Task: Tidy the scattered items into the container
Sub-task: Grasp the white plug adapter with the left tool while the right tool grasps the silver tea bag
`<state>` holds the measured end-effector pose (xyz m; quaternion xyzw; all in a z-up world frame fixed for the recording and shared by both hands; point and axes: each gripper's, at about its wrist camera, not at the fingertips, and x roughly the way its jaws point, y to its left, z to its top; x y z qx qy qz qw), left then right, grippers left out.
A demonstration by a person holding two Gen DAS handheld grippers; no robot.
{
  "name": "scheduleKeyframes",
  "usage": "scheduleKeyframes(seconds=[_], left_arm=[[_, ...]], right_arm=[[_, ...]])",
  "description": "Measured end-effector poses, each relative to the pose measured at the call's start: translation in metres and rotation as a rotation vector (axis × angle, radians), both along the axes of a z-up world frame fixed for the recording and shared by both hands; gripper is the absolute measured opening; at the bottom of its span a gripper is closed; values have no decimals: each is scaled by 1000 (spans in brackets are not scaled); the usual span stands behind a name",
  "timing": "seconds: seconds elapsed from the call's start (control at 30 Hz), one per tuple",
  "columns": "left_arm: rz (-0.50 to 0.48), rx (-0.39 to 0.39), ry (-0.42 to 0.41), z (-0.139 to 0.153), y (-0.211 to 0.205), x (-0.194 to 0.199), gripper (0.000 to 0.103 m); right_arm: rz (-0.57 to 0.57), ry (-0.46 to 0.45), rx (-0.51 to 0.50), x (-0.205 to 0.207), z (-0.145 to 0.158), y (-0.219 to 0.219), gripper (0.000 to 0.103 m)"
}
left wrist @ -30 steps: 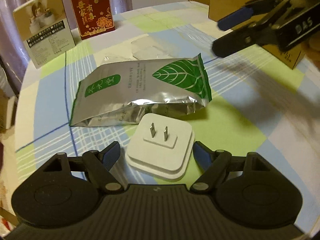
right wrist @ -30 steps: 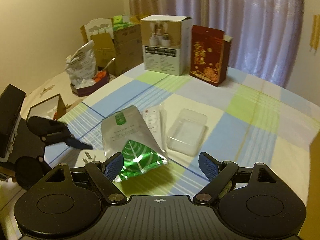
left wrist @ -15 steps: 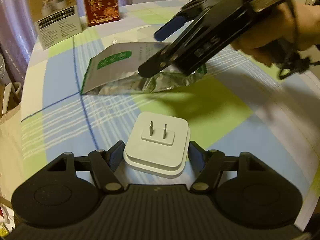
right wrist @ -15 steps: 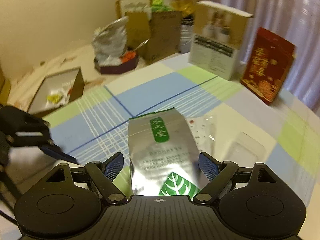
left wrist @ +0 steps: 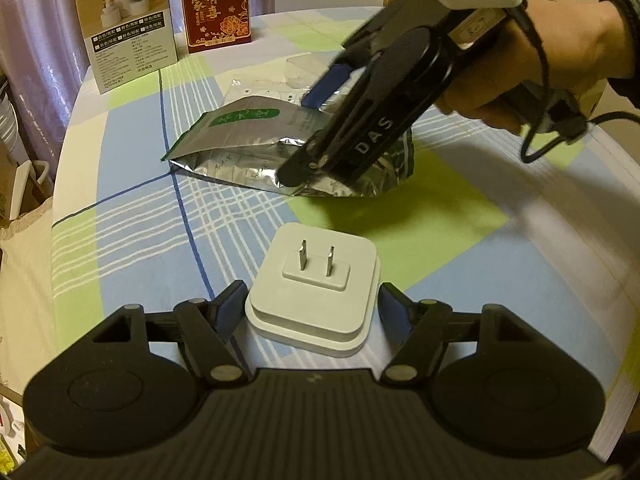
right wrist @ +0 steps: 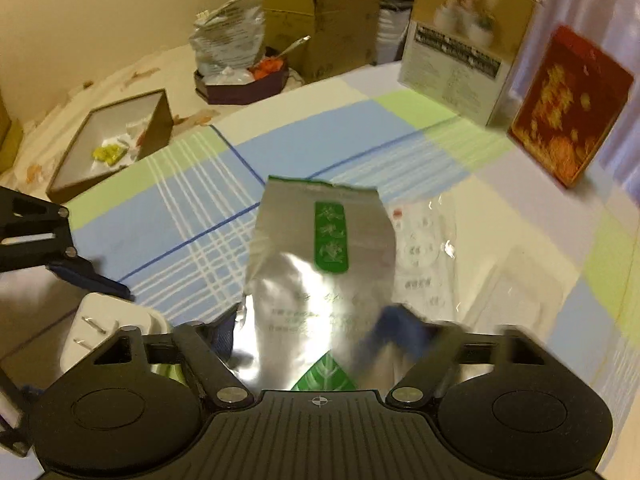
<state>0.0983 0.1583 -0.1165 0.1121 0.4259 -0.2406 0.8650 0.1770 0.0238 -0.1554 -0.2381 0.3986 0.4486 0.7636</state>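
Observation:
A white plug adapter [left wrist: 316, 296], prongs up, sits between my left gripper's [left wrist: 314, 300] fingers, which press on both its sides. In the right wrist view the adapter [right wrist: 108, 328] lies at the lower left beside a left finger [right wrist: 92, 276]. A silver tea bag with green leaf print [left wrist: 248, 136] lies flat beyond it. My right gripper [left wrist: 300, 136] stands open astride the bag [right wrist: 320, 264], one finger on each side; its right finger is blurred. A clear plastic tray [left wrist: 298, 72] lies behind the bag, also seen as a tray [right wrist: 516, 284] in the right wrist view.
A clear printed packet [right wrist: 420, 248] lies between bag and tray. A white product box [left wrist: 124, 28] and a red box [left wrist: 214, 4] stand at the table's far edge. A hand [left wrist: 540, 64] holds the right gripper. An open cardboard box [right wrist: 108, 148] and clutter lie on the floor beyond.
My right gripper swung in and down over the tea bag until its fingers stand astride it. My left gripper's fingers closed onto the adapter, which now sits farther from the bag.

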Motion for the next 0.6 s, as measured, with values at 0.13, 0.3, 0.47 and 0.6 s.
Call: scheduleKeyframes(seconds=[0.13, 0.3, 0.47, 0.6], left_arm=[[2, 8, 5, 2, -1, 0, 68], [-28, 24, 9, 6, -9, -4, 67], [-43, 41, 4, 8, -22, -5, 67], [-18, 42, 9, 8, -29, 2, 67]], right_arm=[[-52, 17, 12, -13, 6, -21, 67], [-117, 41, 14, -40, 15, -67, 64], [-206, 19, -18, -78, 18, -128, 65], [-310, -28, -31, -101, 19, -164, 65]])
